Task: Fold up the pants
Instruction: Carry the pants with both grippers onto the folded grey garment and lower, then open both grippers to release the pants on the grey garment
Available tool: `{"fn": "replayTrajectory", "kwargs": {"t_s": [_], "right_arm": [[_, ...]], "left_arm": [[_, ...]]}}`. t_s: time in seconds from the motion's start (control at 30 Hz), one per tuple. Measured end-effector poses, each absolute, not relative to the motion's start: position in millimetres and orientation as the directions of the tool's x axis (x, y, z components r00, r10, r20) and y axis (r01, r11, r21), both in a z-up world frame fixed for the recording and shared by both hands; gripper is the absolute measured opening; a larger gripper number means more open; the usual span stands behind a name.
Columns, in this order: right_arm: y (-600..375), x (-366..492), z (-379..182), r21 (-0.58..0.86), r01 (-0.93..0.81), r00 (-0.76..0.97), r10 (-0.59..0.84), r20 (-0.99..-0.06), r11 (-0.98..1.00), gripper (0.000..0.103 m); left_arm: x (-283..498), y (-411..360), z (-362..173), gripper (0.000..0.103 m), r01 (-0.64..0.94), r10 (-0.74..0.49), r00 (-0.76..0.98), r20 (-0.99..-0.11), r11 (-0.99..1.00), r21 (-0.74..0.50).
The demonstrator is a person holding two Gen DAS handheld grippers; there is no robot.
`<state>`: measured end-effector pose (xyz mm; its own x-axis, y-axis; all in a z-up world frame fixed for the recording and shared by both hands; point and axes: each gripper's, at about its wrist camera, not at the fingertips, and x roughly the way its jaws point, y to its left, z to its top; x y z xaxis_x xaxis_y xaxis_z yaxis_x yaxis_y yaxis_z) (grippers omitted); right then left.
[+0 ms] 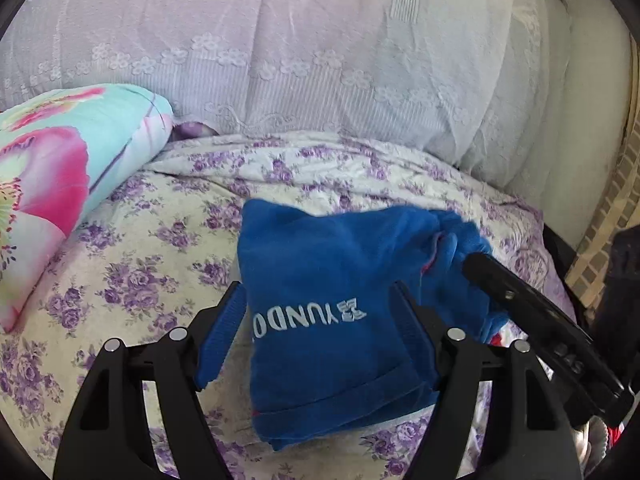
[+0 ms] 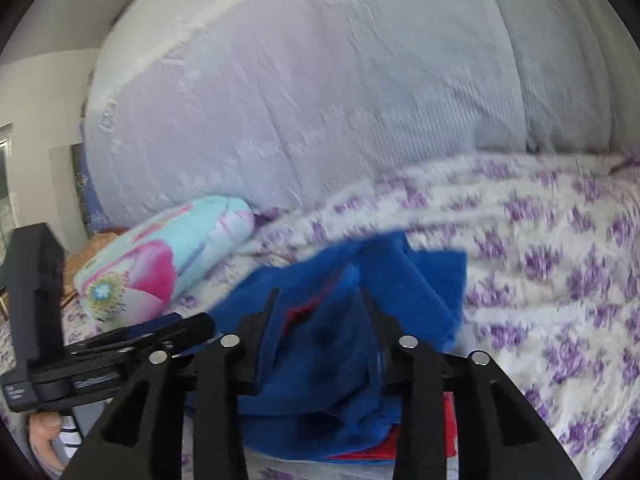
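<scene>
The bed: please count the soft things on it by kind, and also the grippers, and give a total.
Blue pants: 1
Floral pillow: 1
Purple-flowered bedspread: 1
Lace cover at the back: 1
Grippers: 2, the left gripper and the right gripper
Total: 6

Both wrist cameras look low and close along their fingers across the bed (image 1: 132, 232) toward the curtain (image 1: 320, 60). Left view sits left of the pants (image 1: 332, 280), right view right; both share pants, pillow (image 2: 160, 256) and curtain.
</scene>
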<state>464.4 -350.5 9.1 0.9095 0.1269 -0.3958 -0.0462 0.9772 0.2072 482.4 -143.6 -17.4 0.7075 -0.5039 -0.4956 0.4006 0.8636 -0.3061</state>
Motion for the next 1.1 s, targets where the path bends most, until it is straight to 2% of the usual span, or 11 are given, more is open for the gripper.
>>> {"fn": "replayTrajectory", "kwargs": {"t_s": [0.03,0.1,0.33,0.37,0.43,0.5,0.6,0.77,0.83,0.87,1.1], "right_arm": [[-361.6,471.8,-5.8,0.232,-0.003,0.89,0.108,-0.443,0.973,0.014],[-378.5,471.5,-19.7,0.286,0.014,0.89,0.119,-0.44,0.958,0.008],[-357.6,453.7,2.2,0.235,-0.015,0.921,0.105,-0.376,0.972,0.012],[-354.6,449.5,7.2,0.211,-0.013,0.93,0.09,-0.357,0.977,0.014],[-353.7,451.3,7.2,0.166,0.009,0.928,0.054,-0.369,0.986,0.035],[-358.8,464.2,-8.6,0.157,0.04,0.9,0.033,-0.434,0.987,0.035],[-357.7,464.2,-12.3,0.131,0.033,0.896,0.029,-0.443,0.991,0.035],[-363.9,450.2,-0.6,0.223,-0.003,0.923,0.088,-0.374,0.975,0.041],[-366.2,438.3,12.0,0.252,0.009,0.942,0.076,-0.327,0.968,0.069],[-366.3,431.4,18.9,0.248,0.018,0.952,0.059,-0.3,0.969,0.074],[-369.4,377.0,46.8,0.287,0.024,0.968,0.05,-0.248,0.958,0.089]], "left_arm": [[487.9,-151.2,-27.8,0.071,0.397,-0.488,0.685,-0.541,0.873,-0.284],[498.1,-157.1,-48.1,0.079,0.401,-0.504,0.642,-0.578,0.863,-0.307],[483.9,-138.2,-31.3,0.079,0.35,-0.458,0.737,-0.496,0.888,-0.299],[483.5,-134.1,-29.2,0.079,0.338,-0.452,0.748,-0.486,0.89,-0.308],[491.4,-131.1,-35.2,0.079,0.31,-0.438,0.734,-0.519,0.896,-0.318],[502.2,-130.8,-48.9,0.081,0.302,-0.448,0.699,-0.558,0.891,-0.338],[504.4,-128.7,-51.1,0.082,0.304,-0.464,0.685,-0.561,0.882,-0.359],[493.2,-126.7,-40.1,0.08,0.313,-0.456,0.717,-0.527,0.887,-0.34],[487.1,-123.8,-31.5,0.081,0.305,-0.44,0.735,-0.515,0.894,-0.328],[484.1,-122.3,-27.3,0.081,0.299,-0.43,0.744,-0.512,0.899,-0.321],[430.6,-106.9,5.1,0.092,0.285,-0.385,0.79,-0.477,0.92,-0.27]]}}
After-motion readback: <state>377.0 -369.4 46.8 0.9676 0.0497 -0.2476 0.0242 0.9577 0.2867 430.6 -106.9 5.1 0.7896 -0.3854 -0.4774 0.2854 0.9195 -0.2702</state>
